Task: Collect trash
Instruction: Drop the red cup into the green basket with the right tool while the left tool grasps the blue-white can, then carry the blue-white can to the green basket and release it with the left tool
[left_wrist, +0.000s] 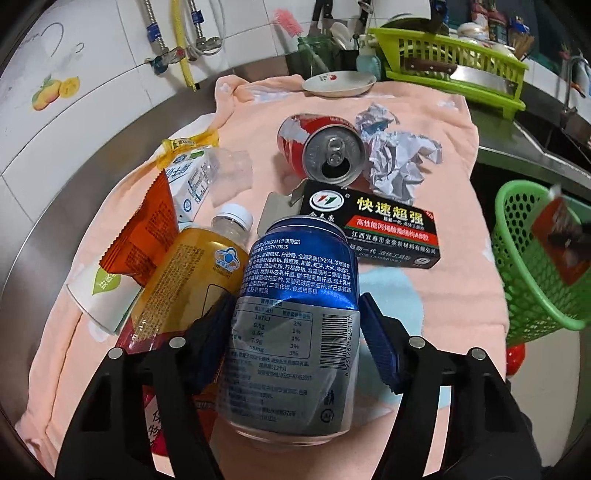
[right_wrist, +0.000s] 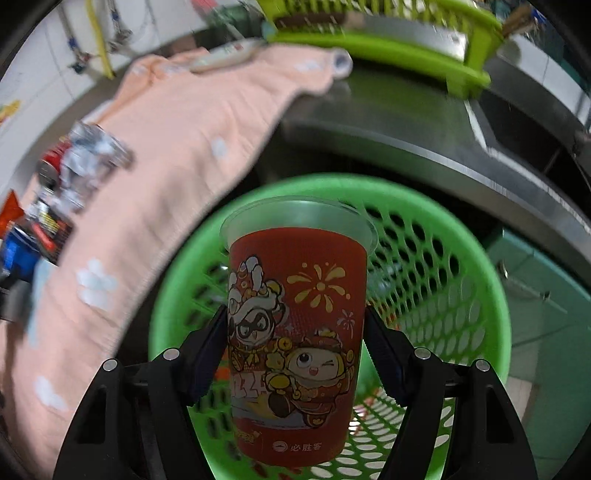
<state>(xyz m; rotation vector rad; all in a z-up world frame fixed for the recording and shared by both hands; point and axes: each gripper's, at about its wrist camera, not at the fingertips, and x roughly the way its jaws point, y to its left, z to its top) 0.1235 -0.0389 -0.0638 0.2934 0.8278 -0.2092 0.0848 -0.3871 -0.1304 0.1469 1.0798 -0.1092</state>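
Note:
My left gripper (left_wrist: 295, 332) is shut on a blue and silver drink can (left_wrist: 295, 317), held above the pink towel (left_wrist: 424, 122). Beyond it lie a red can (left_wrist: 321, 147) on its side, crumpled foil (left_wrist: 395, 162), a black glue box (left_wrist: 373, 229), a yellow bottle (left_wrist: 195, 273), an orange wrapper (left_wrist: 147, 236) and a milk carton (left_wrist: 192, 177). My right gripper (right_wrist: 295, 343) is shut on a red cartoon-printed plastic cup (right_wrist: 295, 332), held over the open green mesh basket (right_wrist: 443, 266). The basket also shows in the left wrist view (left_wrist: 524, 258), off the towel's right edge.
A white dish (left_wrist: 338, 83) sits at the towel's far edge. A lime-green dish rack (left_wrist: 454, 62) holding a cleaver stands behind on the steel counter (right_wrist: 406, 129). Pipes and a tiled wall (left_wrist: 110, 44) run along the back left. A paper cup (left_wrist: 107, 295) lies at left.

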